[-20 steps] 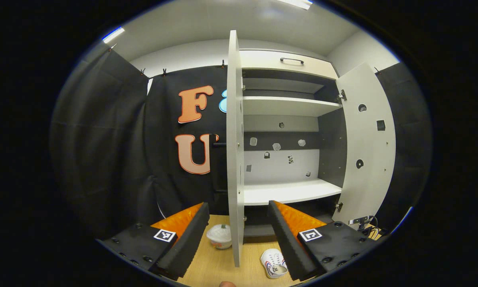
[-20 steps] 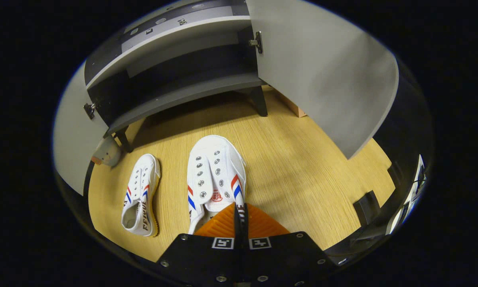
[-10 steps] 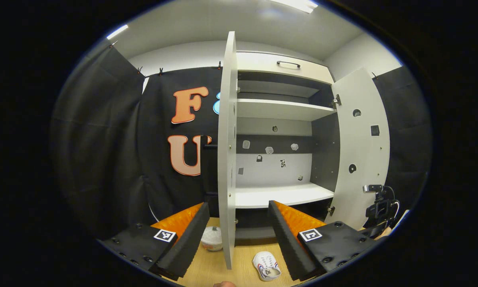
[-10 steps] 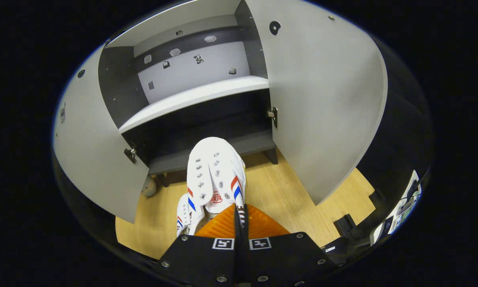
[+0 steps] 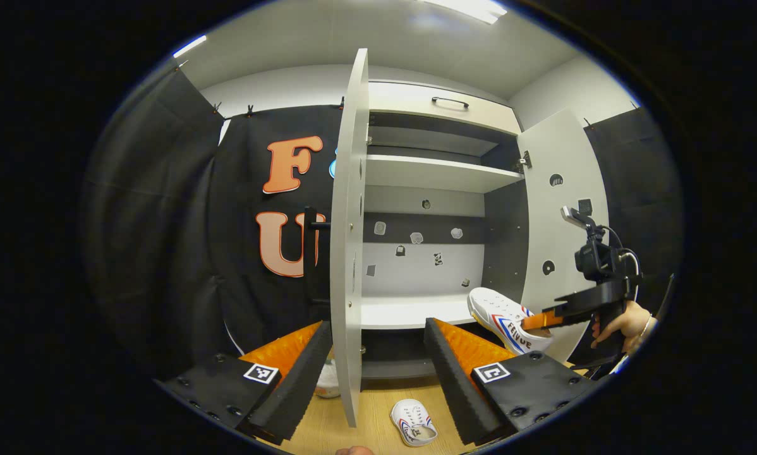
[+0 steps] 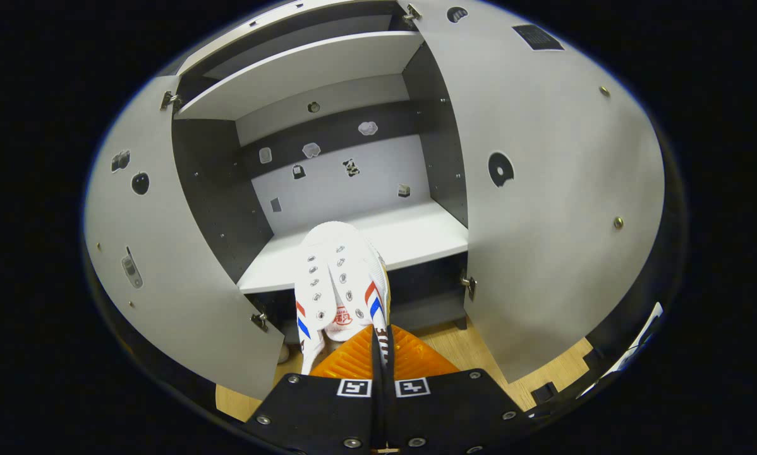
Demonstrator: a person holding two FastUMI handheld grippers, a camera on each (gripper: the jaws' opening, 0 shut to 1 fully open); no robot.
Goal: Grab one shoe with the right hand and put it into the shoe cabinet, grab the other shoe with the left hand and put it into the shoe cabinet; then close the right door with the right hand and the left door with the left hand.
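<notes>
My right gripper (image 6: 378,333) is shut on the rim of a white shoe (image 6: 337,278) with red and blue stripes, held in the air. Its toe reaches over the front edge of the white lower shelf (image 6: 423,235) of the open shoe cabinet. In the left gripper view, that shoe (image 5: 503,318) hangs at the cabinet's right side, pinched by the right gripper (image 5: 541,320) with a hand (image 5: 618,322) behind it. The other shoe (image 5: 413,422) lies on the wooden floor below. My left gripper (image 5: 375,361) is open with nothing between its fingers, back from the cabinet.
Both cabinet doors stand open: the left door (image 5: 347,253) is edge-on to my left gripper, the right door (image 5: 558,227) swings out behind the held shoe. A white round object (image 5: 328,379) sits on the floor by the left door. An upper shelf (image 5: 435,172) spans the cabinet.
The right gripper has lifted the shoe off the floor up to the lower shelf's front edge, coming into the left gripper view. The left gripper stayed open and drifted slightly.
</notes>
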